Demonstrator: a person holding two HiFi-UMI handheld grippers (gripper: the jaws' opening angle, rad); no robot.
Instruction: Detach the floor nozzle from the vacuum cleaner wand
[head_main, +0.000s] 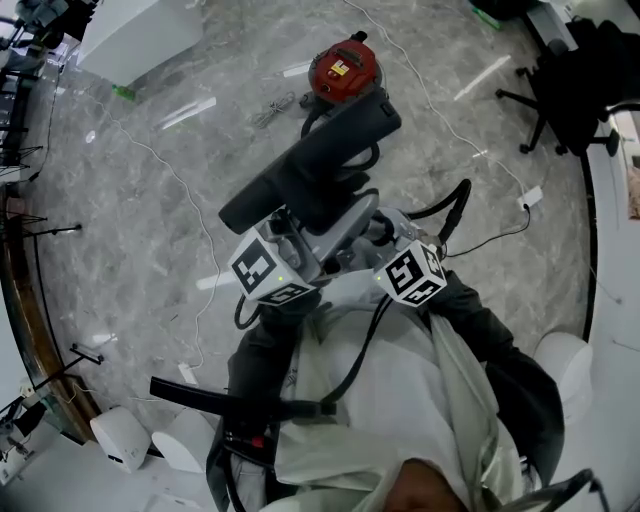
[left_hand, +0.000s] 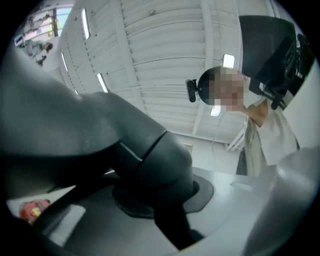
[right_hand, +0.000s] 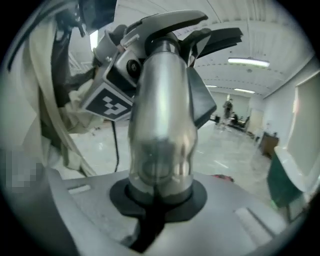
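Well, here we are above a grey marble floor (head_main: 140, 190), and both tools are busy up at chest height. The left gripper (left_hand: 165, 200) has its jaws clamped on the dark neck of the floor nozzle (left_hand: 100, 130), which fills most of the left gripper view. From the head view the floor nozzle (head_main: 310, 165) is lifted clear of the floor, a long black bar lying slantwise just beyond the two marker cubes.

Over to the right gripper (right_hand: 157, 197): its jaws are closed round the shiny metal wand (right_hand: 162, 115), which stands up straight out of the grip. At the wand's upper end sit the nozzle's dark parts, with the left marker cube (right_hand: 111, 102) right beside the tube. Whether tube and nozzle are locked together there or slightly parted, I can't quite tell; the joint is crowded and blurred.

In the head view the left marker cube (head_main: 265, 270) and the right marker cube (head_main: 410, 272) sit near each other, close to the person's pale jacket (head_main: 400, 400). Down on the floor beyond the nozzle rests the red vacuum cleaner (head_main: 343, 68), and a thin white cable (head_main: 190, 200) trails across the marble.
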